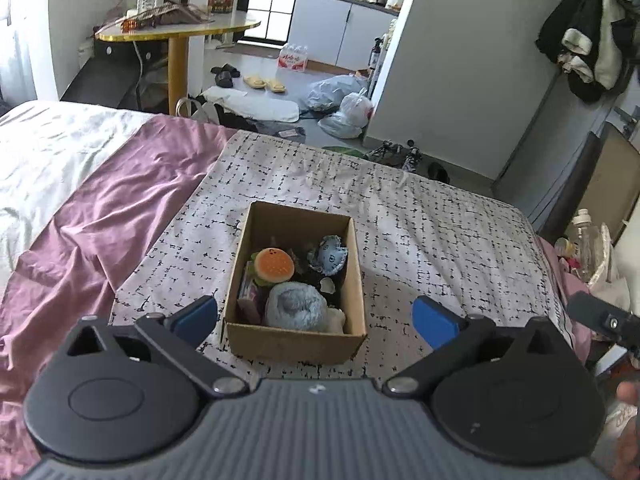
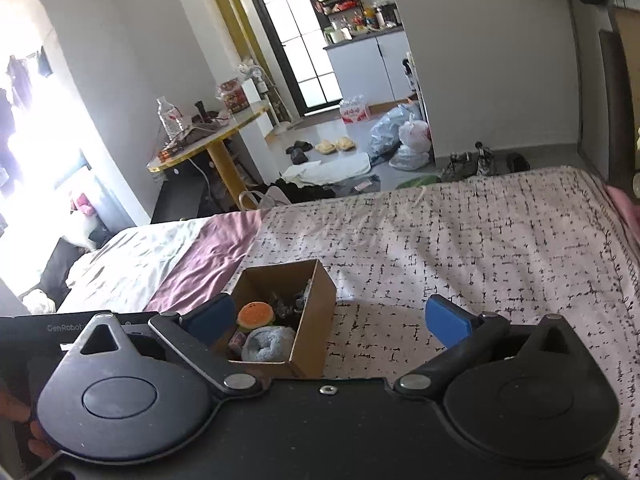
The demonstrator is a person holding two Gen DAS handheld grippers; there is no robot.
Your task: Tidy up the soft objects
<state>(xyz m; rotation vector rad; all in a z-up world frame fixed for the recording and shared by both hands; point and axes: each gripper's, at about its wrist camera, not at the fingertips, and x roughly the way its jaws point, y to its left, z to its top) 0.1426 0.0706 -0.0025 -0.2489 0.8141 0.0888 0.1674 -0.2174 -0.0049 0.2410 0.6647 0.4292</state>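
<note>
An open cardboard box (image 1: 296,344) stands on the black-and-white patterned cloth (image 1: 420,240) on the bed. Inside lie a burger plush (image 1: 274,266), a grey-blue fluffy roll (image 1: 296,306), a light blue plush (image 1: 332,258) and some darker items I cannot make out. My left gripper (image 1: 316,314) hovers over the box's near end, open, with nothing between its blue pads. In the right wrist view the box (image 2: 316,320) sits lower left with the burger plush (image 2: 255,314) and fluffy roll (image 2: 268,344) showing. My right gripper (image 2: 330,316) is open and empty, to the box's right.
A mauve sheet (image 1: 100,220) and white duvet (image 1: 48,152) cover the bed's left side. Beyond the foot of the bed are a round gold-rimmed table (image 1: 176,30), plastic bags (image 1: 344,108) and slippers (image 1: 266,82) on the floor. Bottles and clutter (image 1: 588,244) sit by the bed's right edge.
</note>
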